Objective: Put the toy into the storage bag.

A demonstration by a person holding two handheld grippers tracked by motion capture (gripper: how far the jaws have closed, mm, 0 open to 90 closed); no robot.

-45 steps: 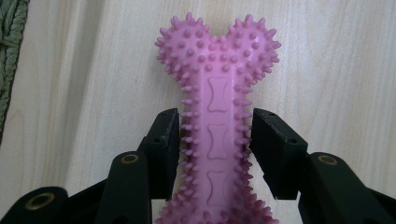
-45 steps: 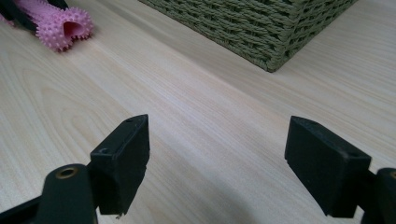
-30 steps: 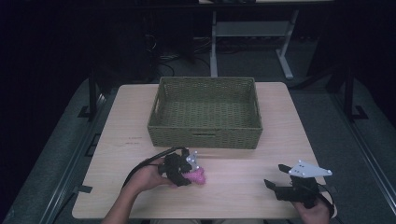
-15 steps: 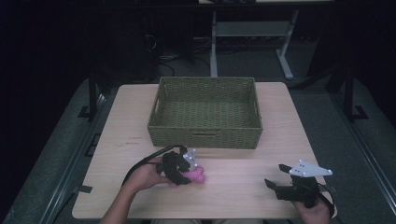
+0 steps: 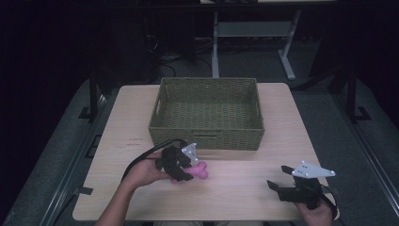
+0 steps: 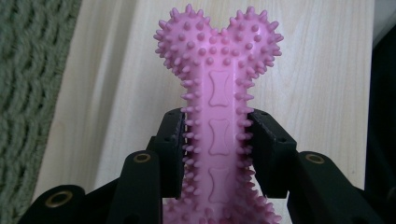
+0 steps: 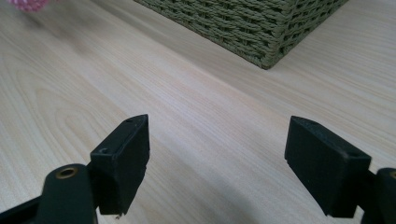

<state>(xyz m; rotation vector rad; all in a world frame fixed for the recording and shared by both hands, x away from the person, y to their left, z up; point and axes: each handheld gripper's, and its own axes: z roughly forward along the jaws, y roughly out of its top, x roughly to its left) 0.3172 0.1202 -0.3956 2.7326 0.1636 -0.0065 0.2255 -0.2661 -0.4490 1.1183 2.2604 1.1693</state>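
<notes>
Two fingers [image 6: 173, 140] of left gripper [image 5: 181, 162] clamped on pink spiky bone toy [image 6: 218, 93] at 6 o'clock from green basket [image 5: 207, 136] on table [image 5: 244, 188]; right gripper [image 7: 217, 163] fingers apart, idle; best to lift straight, grip firm, clearing near rim.

My high view dim, room around the table [image 5: 244, 183] black, my gripper views bright, sharp, soft shadows, no glare

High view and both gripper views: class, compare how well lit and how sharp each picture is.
High view: dim, room beyond the table nearly black, pink bone toy small and soft. Left gripper view: bright, toy crisp. Right gripper view: evenly lit, wood grain sharp, toy at the top edge blurred.
</notes>
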